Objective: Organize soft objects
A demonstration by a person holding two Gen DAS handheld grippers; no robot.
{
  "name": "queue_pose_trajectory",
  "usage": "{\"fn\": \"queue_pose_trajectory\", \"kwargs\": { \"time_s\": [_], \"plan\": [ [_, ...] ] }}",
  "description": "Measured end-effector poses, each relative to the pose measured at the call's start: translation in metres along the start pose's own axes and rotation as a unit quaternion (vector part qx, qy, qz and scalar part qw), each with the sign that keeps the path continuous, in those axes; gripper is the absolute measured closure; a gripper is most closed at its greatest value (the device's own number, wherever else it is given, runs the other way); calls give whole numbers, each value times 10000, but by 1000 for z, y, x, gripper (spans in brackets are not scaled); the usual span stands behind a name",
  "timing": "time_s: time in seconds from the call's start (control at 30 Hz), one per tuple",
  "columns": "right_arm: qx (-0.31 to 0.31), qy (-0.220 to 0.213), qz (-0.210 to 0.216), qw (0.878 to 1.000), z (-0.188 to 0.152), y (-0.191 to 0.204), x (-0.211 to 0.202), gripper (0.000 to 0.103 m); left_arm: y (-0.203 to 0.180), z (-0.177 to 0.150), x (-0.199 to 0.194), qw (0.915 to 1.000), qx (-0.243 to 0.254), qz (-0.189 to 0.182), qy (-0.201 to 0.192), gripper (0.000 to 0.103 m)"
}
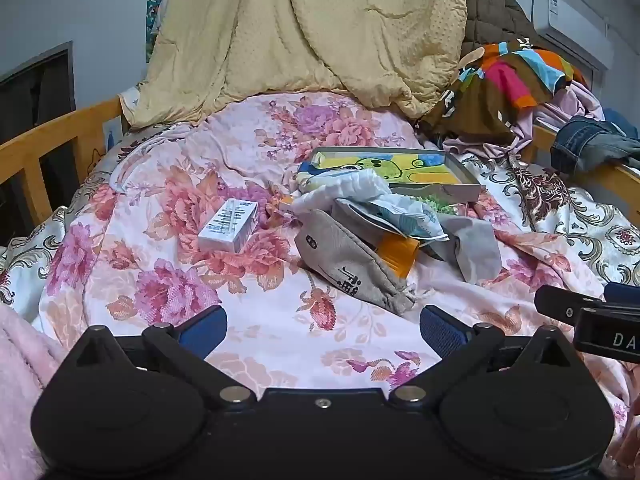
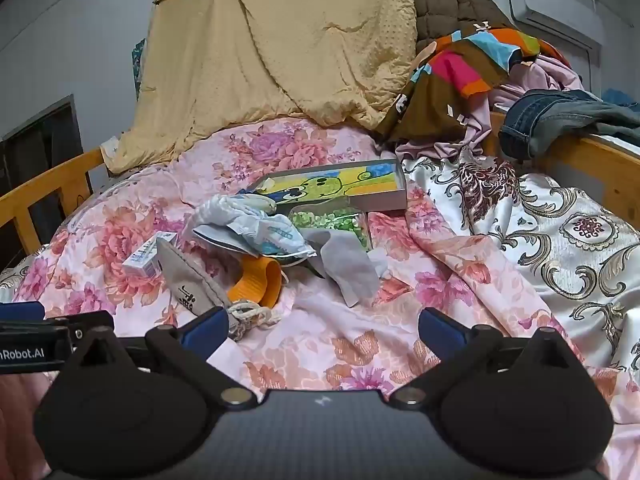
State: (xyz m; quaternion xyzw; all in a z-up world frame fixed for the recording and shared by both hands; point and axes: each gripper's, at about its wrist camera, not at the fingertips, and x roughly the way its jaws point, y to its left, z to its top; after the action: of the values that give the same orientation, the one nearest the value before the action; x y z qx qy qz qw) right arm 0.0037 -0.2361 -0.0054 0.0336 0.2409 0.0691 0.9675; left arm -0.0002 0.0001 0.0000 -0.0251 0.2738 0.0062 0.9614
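Left wrist view. The left claw (image 1: 323, 326), jaws wide apart and empty, hangs over a bed (image 1: 280, 344) with a floral cover. Ahead lies a heap: a grey pouch (image 1: 352, 264) in front, an orange cup (image 1: 398, 252) just beside it, a crumpled white cloth (image 1: 352, 190) and a grey sock (image 1: 476, 246). Behind it sits a picture box (image 1: 400, 168). A small white carton (image 1: 229, 225) lies apart at left. The right claw (image 1: 592, 316) enters at right.

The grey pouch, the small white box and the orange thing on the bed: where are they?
grey pouch (image 1: 344, 258): left wrist view, middle of its side.
small white box (image 1: 229, 225): left wrist view, its top face.
orange thing (image 2: 256, 280): right wrist view, its curved outer side.
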Motion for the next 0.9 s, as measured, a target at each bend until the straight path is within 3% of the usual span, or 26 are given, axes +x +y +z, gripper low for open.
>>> {"fn": "queue_pose_trajectory", "kwargs": {
  "time_s": [0.9],
  "plan": [
    [-21,-5,-4,10000,1,-1,0,0,1,1,0,9999,-38,-44,82,1]
  ]
}}
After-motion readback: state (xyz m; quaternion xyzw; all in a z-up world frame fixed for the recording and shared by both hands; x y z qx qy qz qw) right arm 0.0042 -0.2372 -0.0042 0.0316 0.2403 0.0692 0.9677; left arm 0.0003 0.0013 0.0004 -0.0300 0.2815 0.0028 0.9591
